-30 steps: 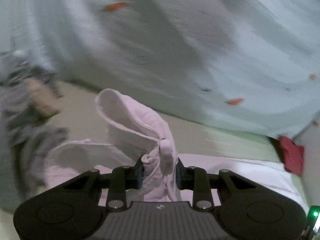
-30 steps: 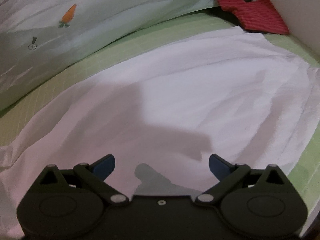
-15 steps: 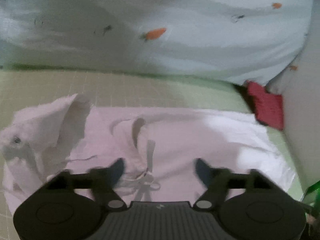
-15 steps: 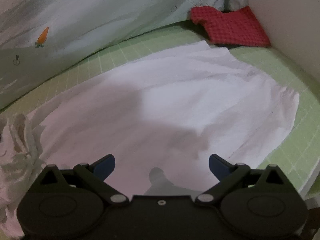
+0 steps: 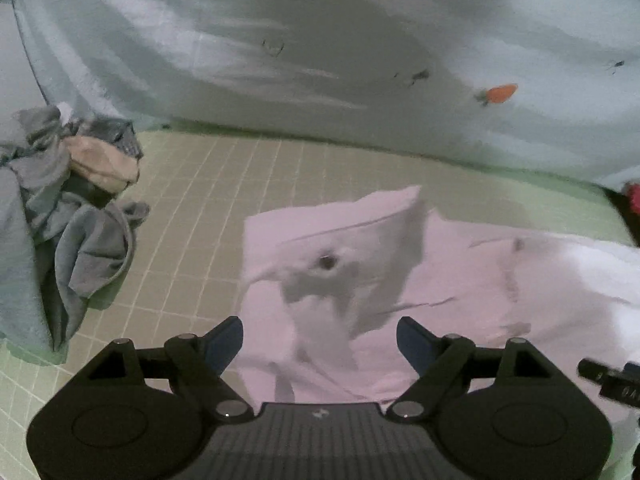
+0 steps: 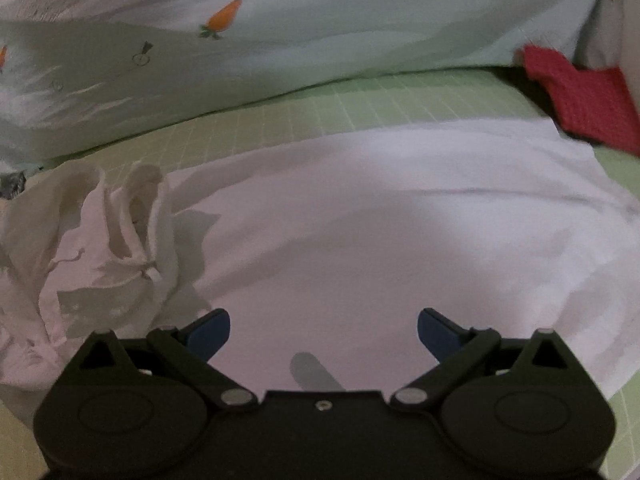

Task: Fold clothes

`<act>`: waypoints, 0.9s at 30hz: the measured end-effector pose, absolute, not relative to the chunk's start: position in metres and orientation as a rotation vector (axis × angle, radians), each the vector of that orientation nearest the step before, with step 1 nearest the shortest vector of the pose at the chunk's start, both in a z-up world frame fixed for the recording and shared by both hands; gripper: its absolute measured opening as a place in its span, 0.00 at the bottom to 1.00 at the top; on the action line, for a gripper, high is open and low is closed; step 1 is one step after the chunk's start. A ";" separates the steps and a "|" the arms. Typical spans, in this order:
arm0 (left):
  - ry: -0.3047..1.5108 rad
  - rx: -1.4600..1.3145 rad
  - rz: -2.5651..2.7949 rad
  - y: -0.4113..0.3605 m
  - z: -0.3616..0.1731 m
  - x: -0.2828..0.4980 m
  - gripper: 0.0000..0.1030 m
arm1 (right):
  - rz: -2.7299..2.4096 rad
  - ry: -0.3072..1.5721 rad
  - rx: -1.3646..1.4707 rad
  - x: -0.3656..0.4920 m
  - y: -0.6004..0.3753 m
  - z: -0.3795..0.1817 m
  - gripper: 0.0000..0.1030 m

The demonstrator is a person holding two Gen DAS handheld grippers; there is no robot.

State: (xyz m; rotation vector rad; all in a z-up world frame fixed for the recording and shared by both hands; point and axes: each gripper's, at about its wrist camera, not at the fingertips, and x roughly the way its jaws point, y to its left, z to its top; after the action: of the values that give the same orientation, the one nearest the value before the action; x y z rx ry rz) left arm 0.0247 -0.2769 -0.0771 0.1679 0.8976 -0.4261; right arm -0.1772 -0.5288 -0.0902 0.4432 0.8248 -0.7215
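Surface: pale green sheet (image 6: 400, 100) with a fine white grid. Behind it, a bulky mint quilt (image 6: 320, 20) printed with small orange carrots (image 6: 224, 16). Plain white wall (image 6: 628, 24) at far right. Lighting dim, shadows soft.

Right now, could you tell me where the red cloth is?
In the right wrist view, the red cloth lies at the far right, just beyond the white garment's corner.

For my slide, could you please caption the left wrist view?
Open left gripper above a rumpled white garment on the green grid mat, grey clothes pile beside.
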 end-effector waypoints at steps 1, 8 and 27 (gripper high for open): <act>0.907 0.167 -0.430 -0.276 -0.080 0.028 0.82 | -0.734 0.831 0.430 -0.171 -0.527 -0.090 0.99; 0.910 0.143 -0.537 -0.289 -0.090 0.044 0.67 | -0.835 0.873 0.315 -0.153 -0.528 -0.086 0.99; 1.059 0.222 -0.841 -0.402 -0.129 -0.061 0.05 | -0.963 0.842 0.452 -0.275 -0.556 -0.086 0.98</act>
State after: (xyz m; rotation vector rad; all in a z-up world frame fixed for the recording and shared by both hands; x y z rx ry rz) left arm -0.0606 -0.4022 -0.1289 0.2220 1.0594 -0.8405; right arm -0.2750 -0.5562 -0.0859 0.4517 0.8419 -0.9627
